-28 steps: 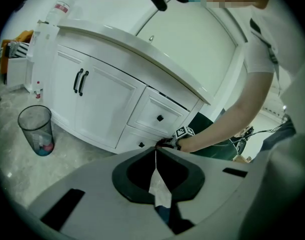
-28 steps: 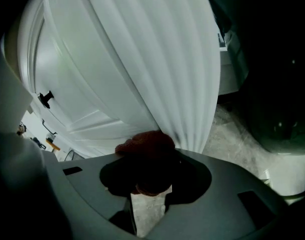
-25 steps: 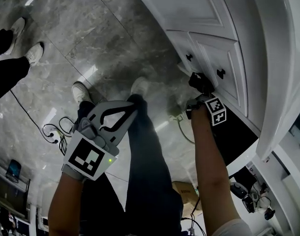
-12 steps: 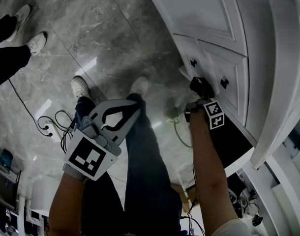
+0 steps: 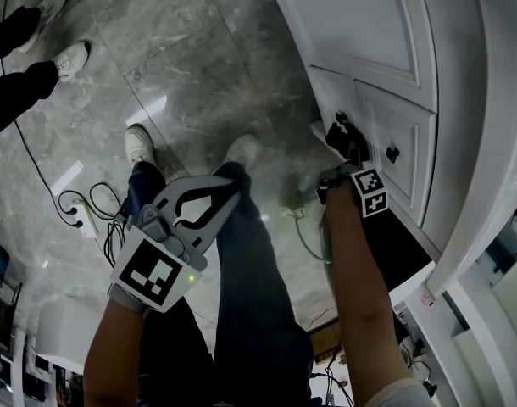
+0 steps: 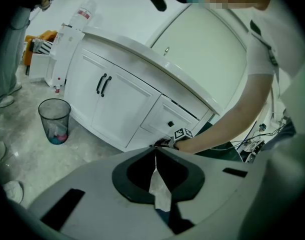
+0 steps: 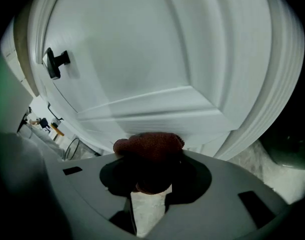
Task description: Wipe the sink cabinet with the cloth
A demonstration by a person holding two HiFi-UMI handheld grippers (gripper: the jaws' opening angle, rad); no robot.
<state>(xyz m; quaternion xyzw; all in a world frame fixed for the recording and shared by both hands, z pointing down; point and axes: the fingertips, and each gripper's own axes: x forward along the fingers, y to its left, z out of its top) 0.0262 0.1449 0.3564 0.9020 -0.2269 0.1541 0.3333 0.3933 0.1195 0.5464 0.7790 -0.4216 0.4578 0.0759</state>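
Observation:
The white sink cabinet (image 5: 360, 24) runs down the right of the head view, with small black knobs (image 5: 392, 153) on its drawer fronts. My right gripper (image 5: 350, 147) is shut on a dark brownish cloth (image 5: 347, 138) and holds it against a drawer front, just beside a knob. In the right gripper view the cloth (image 7: 150, 145) bulges out of the right gripper (image 7: 150, 159), pressed to the white panel (image 7: 142, 59) below a black knob (image 7: 55, 61). My left gripper (image 5: 230, 185) hangs shut and empty over my legs, away from the cabinet; the left gripper (image 6: 155, 152) faces the cabinet (image 6: 117, 96).
A bystander's shoes (image 5: 68, 58) stand at the top left on the grey marble floor. A power strip and cables (image 5: 80, 219) lie left of my feet. A mesh waste bin (image 6: 55, 120) stands by the cabinet. A dark open compartment (image 5: 403, 257) lies below the drawers.
The right gripper has slid the cloth along the drawer front towards the farther knob. The left gripper has stayed where it was, shut.

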